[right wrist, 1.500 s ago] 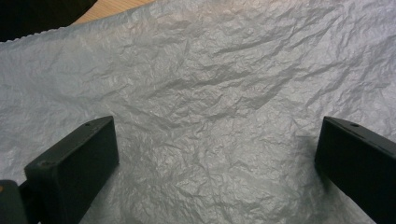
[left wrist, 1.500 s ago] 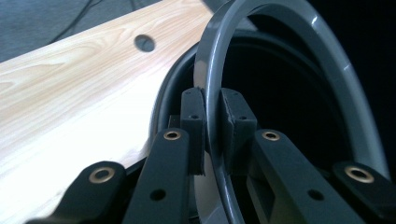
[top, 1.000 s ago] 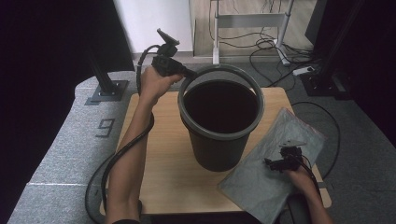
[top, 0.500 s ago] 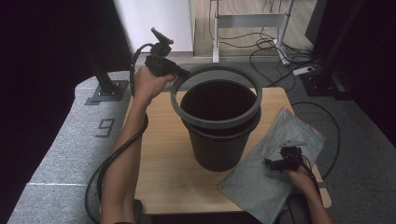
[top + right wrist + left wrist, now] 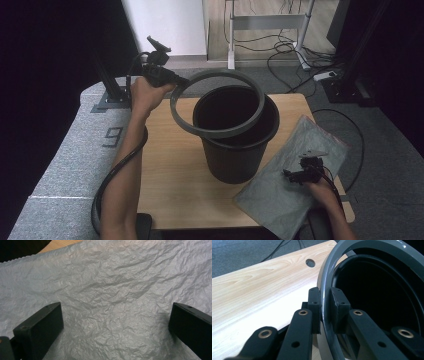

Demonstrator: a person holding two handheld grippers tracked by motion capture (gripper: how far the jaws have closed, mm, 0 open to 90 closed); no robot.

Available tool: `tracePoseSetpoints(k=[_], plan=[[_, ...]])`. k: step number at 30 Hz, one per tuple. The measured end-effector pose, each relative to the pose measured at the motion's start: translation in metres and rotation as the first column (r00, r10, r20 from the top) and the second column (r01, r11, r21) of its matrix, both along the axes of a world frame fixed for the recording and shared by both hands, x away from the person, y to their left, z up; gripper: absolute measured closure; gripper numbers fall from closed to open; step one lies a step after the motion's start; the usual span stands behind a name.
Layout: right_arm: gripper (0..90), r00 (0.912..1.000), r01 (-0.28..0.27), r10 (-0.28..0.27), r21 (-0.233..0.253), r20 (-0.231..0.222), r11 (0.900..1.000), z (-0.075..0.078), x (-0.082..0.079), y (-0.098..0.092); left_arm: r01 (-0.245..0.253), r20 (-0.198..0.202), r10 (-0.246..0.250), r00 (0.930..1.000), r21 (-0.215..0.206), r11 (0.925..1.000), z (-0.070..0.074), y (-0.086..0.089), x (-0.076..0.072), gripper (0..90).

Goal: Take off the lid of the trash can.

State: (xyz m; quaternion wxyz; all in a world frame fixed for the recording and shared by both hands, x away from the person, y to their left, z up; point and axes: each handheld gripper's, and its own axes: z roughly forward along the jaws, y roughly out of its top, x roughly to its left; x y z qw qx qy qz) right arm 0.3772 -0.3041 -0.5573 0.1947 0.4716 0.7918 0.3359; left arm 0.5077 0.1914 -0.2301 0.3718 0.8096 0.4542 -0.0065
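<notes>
Holding the middle of the wooden counter is a dark bin, upright and open at the top, and it serves as the landmark for the rest. Just right of the bin, toward the person, a grey plastic bag lies flat and crumpled, its near corner hanging over the counter's edge. Above the bin's mouth a grey ring is tilted: its right side sits low against the bin's rim, its left side is raised clear of it. The left hand-held gripper, up and left of the bin, is clamped on that raised side; in the left gripper view its jaws pinch the ring's wall from inside and outside. The right hand-held gripper rests over the bag, right of the bin, with its jaws spread wide and nothing between them but the crinkled film beneath.

As a judgement, the ring is partly freed from the bin and not yet set aside, the bag is not yet grasped, and lining the bin and putting the ring back on remain.

The bin's inside is too dark to tell whether anything lies in it. The far side of the ring is cut off in the left gripper view, and whether the right jaws touch the bag cannot be told.
</notes>
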Motion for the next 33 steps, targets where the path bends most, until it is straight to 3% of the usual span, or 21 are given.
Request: tracePoseSetpoints(k=[18,33], plan=[[0.0,1.0,0.0,0.0,-0.001,0.001,1.0,0.0,0.0,0.0,-0.053,0.01,0.053,0.9986,0.013,0.9985,-0.005,0.041,-0.013,79.5],[0.0,1.0,-0.001,0.001,-0.001,0.002,1.0,0.0,0.0,0.0,-0.115,0.01,0.115,0.9933,0.01,0.9933,-0.014,0.082,-0.026,79.4]])
